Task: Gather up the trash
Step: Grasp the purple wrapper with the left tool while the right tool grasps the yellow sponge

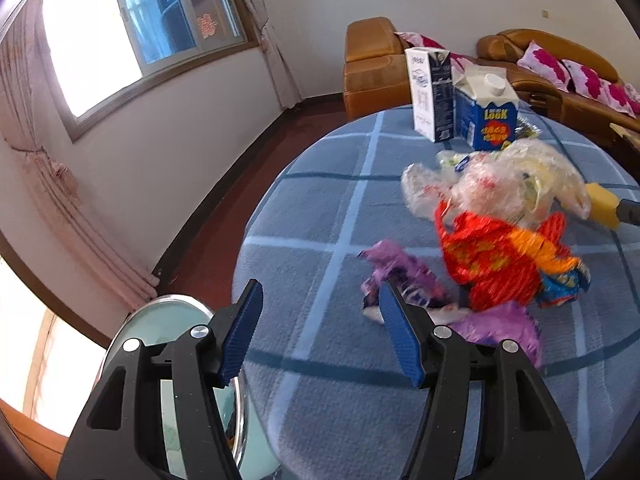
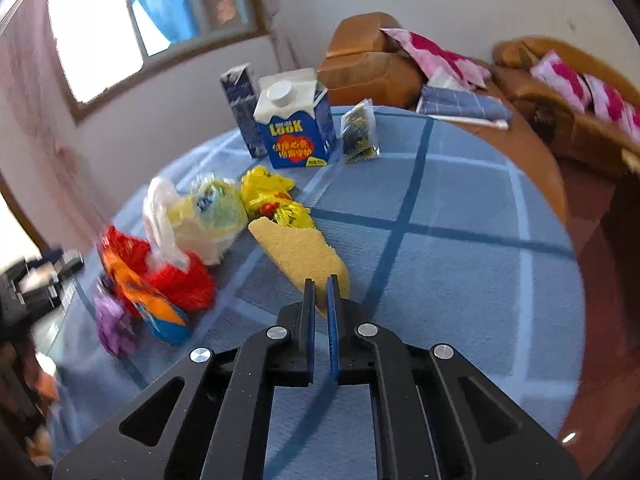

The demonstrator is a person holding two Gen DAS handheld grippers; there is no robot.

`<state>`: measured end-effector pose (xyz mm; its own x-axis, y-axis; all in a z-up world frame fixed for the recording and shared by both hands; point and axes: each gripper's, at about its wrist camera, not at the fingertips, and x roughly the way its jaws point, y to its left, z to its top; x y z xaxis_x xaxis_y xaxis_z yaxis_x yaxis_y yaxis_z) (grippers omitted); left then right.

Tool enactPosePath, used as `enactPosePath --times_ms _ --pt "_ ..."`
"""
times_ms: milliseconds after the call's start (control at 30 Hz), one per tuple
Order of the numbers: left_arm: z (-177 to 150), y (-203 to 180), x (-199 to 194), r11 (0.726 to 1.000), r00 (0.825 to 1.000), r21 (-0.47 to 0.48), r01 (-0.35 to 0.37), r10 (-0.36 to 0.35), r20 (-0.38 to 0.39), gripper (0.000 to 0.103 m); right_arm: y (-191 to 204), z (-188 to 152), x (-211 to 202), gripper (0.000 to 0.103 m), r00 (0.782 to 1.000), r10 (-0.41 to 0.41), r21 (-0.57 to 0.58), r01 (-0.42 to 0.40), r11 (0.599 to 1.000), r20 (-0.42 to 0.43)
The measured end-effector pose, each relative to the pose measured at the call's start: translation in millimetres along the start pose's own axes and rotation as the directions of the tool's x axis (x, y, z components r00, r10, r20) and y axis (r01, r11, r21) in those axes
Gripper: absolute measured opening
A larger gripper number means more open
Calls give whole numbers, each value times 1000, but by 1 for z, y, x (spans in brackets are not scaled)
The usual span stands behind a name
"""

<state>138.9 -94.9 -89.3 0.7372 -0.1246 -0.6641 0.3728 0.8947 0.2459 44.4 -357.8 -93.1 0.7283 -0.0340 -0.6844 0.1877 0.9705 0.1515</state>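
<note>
Trash lies piled on the blue checked tablecloth (image 1: 320, 216): a red and orange snack bag (image 1: 492, 256) (image 2: 160, 276), a crumpled clear plastic bag (image 1: 500, 184) (image 2: 200, 220), purple wrappers (image 1: 404, 276) (image 2: 112, 320) and a yellow wrapper (image 2: 268, 196). My left gripper (image 1: 320, 286) is open just above the cloth, its right finger in front of the purple wrapper, with nothing between its pads. My right gripper (image 2: 320, 280) is shut on the near end of a yellow sponge (image 2: 296, 248) (image 1: 604, 204), whose far end reaches the pile.
A blue LOOK carton (image 1: 488, 112) (image 2: 296, 128) and a tall carton (image 1: 430, 92) (image 2: 244, 108) stand at the far edge, beside a small packet (image 2: 360, 132). A brown sofa (image 1: 372, 72) with pink cushions is behind. A round glass table (image 1: 160, 328) sits low left.
</note>
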Motion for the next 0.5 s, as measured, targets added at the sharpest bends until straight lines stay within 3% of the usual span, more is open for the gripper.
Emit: enactPosePath --times_ms 100,133,167,267,333,500 --pt "9 -5 4 1000 1000 4 12 -12 15 60 -7 6 -1 17 999 -34 -42 35 999 24" --pt "13 -6 7 1000 1000 -3 23 -23 18 60 -12 9 -3 38 998 -44 -29 46 999 37" --pt "15 -7 10 999 999 -9 33 -33 16 60 -19 11 -7 45 998 -39 0 39 999 49" --pt "19 -13 20 999 999 -6 43 -43 3 60 -32 14 -14 45 995 -71 94 64 993 68" --pt "15 -20 26 998 998 21 65 -64 -19 51 -42 13 -15 45 992 -103 192 86 978 79" --pt "-1 -25 29 995 995 45 91 -89 -54 46 -38 6 5 44 995 -99 329 84 940 29"
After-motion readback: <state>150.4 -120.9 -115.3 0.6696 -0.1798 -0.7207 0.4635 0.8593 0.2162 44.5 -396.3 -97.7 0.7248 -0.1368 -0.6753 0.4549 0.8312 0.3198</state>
